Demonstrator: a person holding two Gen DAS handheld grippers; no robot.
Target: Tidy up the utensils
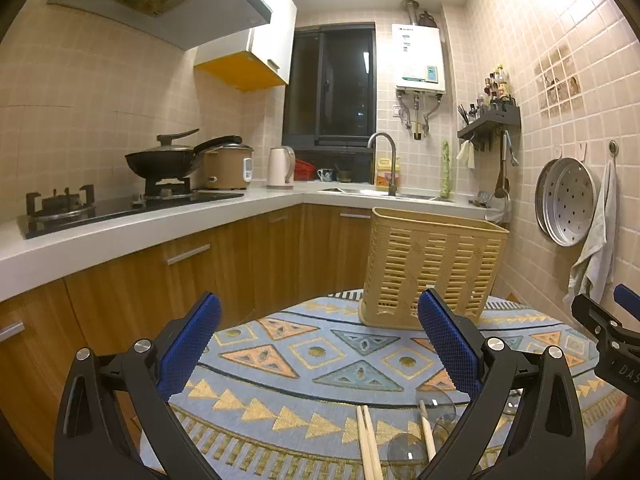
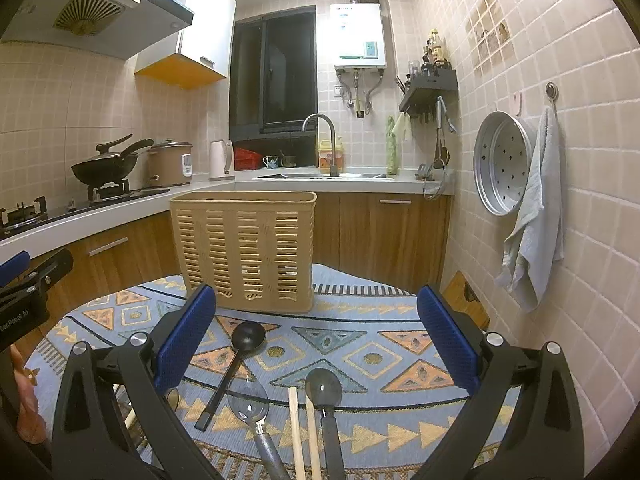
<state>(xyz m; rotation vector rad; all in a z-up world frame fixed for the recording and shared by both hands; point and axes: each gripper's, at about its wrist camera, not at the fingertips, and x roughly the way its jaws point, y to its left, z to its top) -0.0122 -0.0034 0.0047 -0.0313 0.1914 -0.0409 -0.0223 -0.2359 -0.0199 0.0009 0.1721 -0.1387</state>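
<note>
1. Right now we hold both claws spread and empty above the patterned tablecloth (image 2: 360,320): the left gripper (image 1: 320,340) and the right gripper (image 2: 316,332) pinch nothing.
2. We see the beige slotted basket (image 2: 248,248) standing upright at the far side of the cloth, apparently empty, well beyond the utensils.
3. Nearest the right gripper lie a black ladle (image 2: 236,364), a clear-bowled spoon (image 2: 252,412), a dark spoon (image 2: 326,400) and a pair of wooden chopsticks (image 2: 304,432), all flat on the cloth, handles toward us.
4. From the left wrist view we find more chopsticks (image 1: 368,444) and clear spoons (image 1: 436,404) at the near edge.
5. We judge everything light and rigid; the chopsticks are thin and likely to roll or scissor apart, so we would pinch them together near mid-length.
6. We would take the spoons and ladle on their handles, not the smooth bowls, which look slippery.
7. Lying flat, they leave little room under them for a finger.
</note>
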